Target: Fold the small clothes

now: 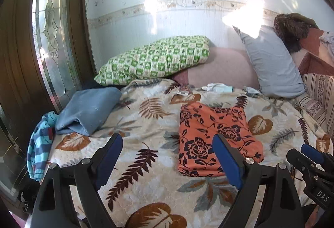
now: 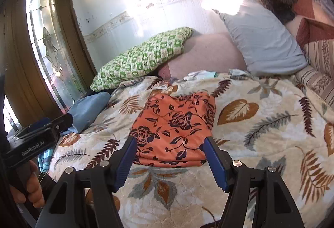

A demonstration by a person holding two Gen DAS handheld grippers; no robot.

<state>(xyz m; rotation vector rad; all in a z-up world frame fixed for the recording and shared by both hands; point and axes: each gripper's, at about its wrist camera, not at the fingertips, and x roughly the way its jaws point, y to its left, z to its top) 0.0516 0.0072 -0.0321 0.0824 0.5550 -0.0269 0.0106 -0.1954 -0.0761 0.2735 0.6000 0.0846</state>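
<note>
An orange garment with dark flowers (image 1: pixel 217 136) lies folded into a neat rectangle on the leaf-print blanket (image 1: pixel 146 123); it also shows in the right wrist view (image 2: pixel 175 127). My left gripper (image 1: pixel 167 144) is open and empty, hovering left of and before the garment. My right gripper (image 2: pixel 170 148) is open and empty, its jaws standing either side of the garment's near edge, above it. A folded blue cloth (image 1: pixel 87 111) and a striped blue garment (image 1: pixel 39 144) lie at the bed's left edge. Small pale items (image 1: pixel 219 88) lie near the pillows.
A green checked pillow (image 1: pixel 154 58) and a grey pillow (image 1: pixel 271 61) lean at the back wall. A striped blanket pile (image 1: pixel 317 86) rises at right. A wooden door with glass (image 1: pixel 50 36) stands left of the bed.
</note>
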